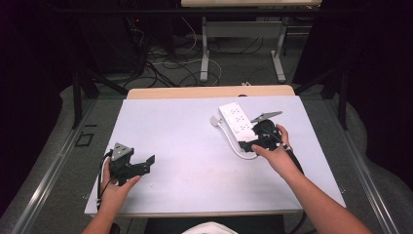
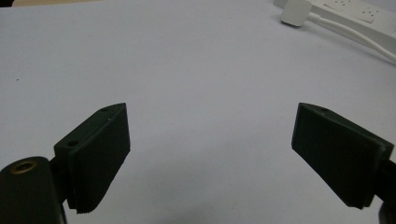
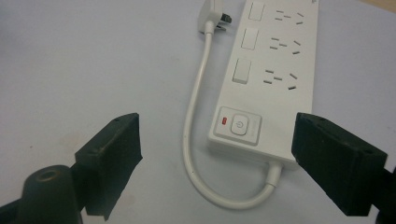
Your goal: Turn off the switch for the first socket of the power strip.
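power strip on table, both grippers released

the table carries a pale sheet across its whole top. on its far right part lies a white power strip, flat, sockets up, well apart from the left gripper near the front left edge.

the high view places the right gripper at the strip's near end, held by the right hand; the left hand holds the other. it does not resolve the strip's details. the right gripper view does: three socket groups, each with a rocker switch beside it, and at the near end a power button with a small red mark beside it. the cord leaves that end, loops round and runs up to the plug, lying just beside the strip's far part.

right gripper: jaws spread wide, the strip's near end between them, pads not pressing it. left gripper view: jaws wide apart over bare sheet, grasping nothing; strip and plug at the top right corner.

no containers present.
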Tool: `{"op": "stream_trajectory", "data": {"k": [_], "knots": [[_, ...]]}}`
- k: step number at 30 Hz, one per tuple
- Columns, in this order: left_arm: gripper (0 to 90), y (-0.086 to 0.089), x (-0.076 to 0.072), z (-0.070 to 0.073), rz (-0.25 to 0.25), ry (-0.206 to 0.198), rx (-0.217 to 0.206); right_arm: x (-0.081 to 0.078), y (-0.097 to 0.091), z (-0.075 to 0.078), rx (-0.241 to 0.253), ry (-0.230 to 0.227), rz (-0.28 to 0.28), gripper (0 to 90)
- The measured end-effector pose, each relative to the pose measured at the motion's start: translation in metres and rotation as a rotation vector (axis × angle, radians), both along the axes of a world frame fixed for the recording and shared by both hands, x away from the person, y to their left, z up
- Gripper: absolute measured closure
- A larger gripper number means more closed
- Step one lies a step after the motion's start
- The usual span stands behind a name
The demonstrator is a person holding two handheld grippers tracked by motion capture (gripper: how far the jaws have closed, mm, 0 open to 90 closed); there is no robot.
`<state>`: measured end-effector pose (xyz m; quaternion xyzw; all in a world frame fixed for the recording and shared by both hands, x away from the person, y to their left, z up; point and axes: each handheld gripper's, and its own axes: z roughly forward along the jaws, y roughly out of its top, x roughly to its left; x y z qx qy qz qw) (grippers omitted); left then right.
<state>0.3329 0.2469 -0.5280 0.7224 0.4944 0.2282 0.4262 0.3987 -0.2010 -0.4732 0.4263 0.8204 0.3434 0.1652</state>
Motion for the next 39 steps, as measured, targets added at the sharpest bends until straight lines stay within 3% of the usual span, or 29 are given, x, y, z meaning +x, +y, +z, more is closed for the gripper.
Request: {"op": "stream_trajectory", "data": {"k": [5, 13, 17, 28, 39], "knots": [[11.2, 0.000, 0.000, 0.000, 0.002, 0.001, -0.001, -0.009, -0.007, -0.001, -0.007, -0.005, 0.001, 13.8], [11.2, -0.001, 0.000, 0.000, 0.001, 0.000, -0.001, -0.021, -0.017, -0.007, 0.008, -0.003, 0.004, 2.8], [11.2, 0.000, 0.000, -0.001, 0.003, -0.002, -0.003, -0.028, -0.023, -0.010, 0.008, -0.028, -0.006, 0.0], [11.2, 0.001, 0.000, 0.000, 0.006, 0.001, -0.002, -0.047, -0.047, -0.018, -0.007, -0.078, -0.079, 0.0], [11.2, 0.001, 0.000, -0.001, 0.011, -0.001, -0.004, -0.060, -0.081, -0.033, 0.028, -0.076, -0.162, 0.0]]}}
